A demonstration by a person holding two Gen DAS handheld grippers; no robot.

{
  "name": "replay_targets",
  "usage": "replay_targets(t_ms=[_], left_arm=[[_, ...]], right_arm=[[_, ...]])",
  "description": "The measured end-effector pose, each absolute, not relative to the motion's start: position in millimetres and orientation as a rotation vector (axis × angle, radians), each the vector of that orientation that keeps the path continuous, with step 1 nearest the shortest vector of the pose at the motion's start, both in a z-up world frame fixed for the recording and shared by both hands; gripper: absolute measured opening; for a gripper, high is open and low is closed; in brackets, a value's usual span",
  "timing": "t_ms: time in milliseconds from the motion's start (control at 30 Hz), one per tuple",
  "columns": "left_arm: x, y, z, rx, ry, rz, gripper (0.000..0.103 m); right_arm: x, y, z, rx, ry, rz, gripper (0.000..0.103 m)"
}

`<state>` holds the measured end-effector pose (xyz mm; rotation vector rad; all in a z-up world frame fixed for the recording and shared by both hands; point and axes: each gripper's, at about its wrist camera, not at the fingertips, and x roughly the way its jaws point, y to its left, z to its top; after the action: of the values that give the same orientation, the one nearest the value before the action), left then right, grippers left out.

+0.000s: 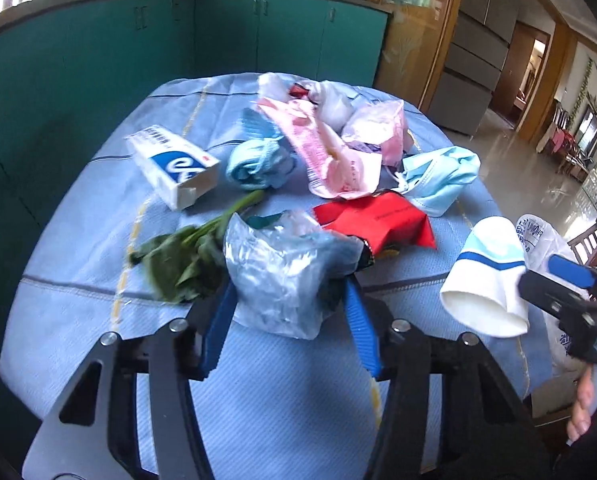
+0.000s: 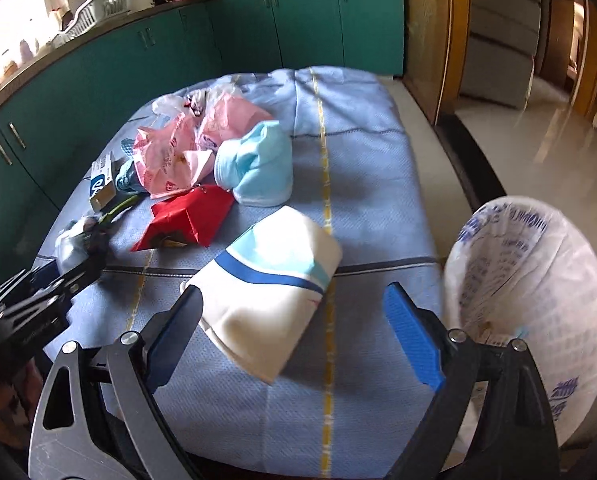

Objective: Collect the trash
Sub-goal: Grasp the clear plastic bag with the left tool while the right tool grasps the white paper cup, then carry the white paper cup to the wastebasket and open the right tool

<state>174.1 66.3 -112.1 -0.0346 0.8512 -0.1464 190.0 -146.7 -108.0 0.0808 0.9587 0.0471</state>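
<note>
**Trash scattered on the blue-covered bench, a hand-held gripper at each near piece**

A crumpled clear plastic bag [image 1: 286, 276] sits at the near edge of the litter on the bench [image 1: 98, 240], which is covered with a blue cloth. The left hand-held gripper [image 1: 290, 300] has its blue fingers on either side of the bag, touching it, so it appears pinched between them. Just left of the bag lies a leafy green vegetable scrap [image 1: 178, 256]. Behind it are a red wrapper [image 1: 378, 220], a white and blue carton [image 1: 174, 164], pink plastic bags [image 1: 330, 152] and a light blue face mask [image 1: 438, 176], heaped close together.

A white paper cup [image 2: 270, 284] with a blue band lies on its side nearer the right edge of the bench, apart from the heap. The right hand-held gripper [image 2: 294, 320] is spread wide; in its own view the cup lies between the fingers, against the left one and clear of the right one. A white printed plastic bag [image 2: 530, 280] stands open just off the bench's right edge, beside that gripper. Fingertips of a hand [image 1: 582, 404] show below the right gripper in the left wrist view.
</note>
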Motion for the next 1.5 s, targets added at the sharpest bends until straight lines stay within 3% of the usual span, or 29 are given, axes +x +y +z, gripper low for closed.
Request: replay_targets(t_ms=[267, 433, 500, 567, 867, 933, 1000, 1200, 1500], left_arm=[[146.8, 86.2, -94.0, -0.016, 0.810, -0.125, 0.055], [142.7, 91.7, -92.1, -0.016, 0.801, -0.108, 0.056], [142.3, 95.0, -92.4, -0.021, 0.801, -0.101, 0.056], [143.3, 97.6, -93.3, -0.027, 0.802, -0.093, 0.056], [143.3, 100.3, -94.2, -0.030, 0.804, -0.086, 0.056], [142.8, 100.5, -94.8, -0.030, 0.807, -0.085, 0.057], [142.8, 100.6, -95.8, -0.030, 0.808, -0.084, 0.057], [143.3, 99.1, -98.0, -0.025, 0.815, -0.084, 0.059], [146.7, 95.1, -105.0, -0.021, 0.833, -0.088, 0.059]], right_arm=[[221.7, -125.3, -122.5, 0.110, 0.988, 0.032, 0.090], [221.9, -91.9, -120.7, -0.014, 0.956, 0.106, 0.069], [214.2, -77.1, -115.5, -0.091, 0.916, 0.122, 0.049], [208.1, -68.4, -110.7, -0.138, 0.888, 0.137, 0.044], [201.5, -57.4, -104.5, -0.181, 0.886, 0.167, 0.044], [202.7, -60.1, -105.4, -0.163, 0.906, 0.166, 0.050], [201.9, -61.4, -105.8, -0.155, 0.912, 0.155, 0.066], [202.4, -65.7, -106.8, -0.147, 0.970, 0.115, 0.083], [207.7, -62.2, -131.2, -0.165, 1.068, 0.097, 0.084]])
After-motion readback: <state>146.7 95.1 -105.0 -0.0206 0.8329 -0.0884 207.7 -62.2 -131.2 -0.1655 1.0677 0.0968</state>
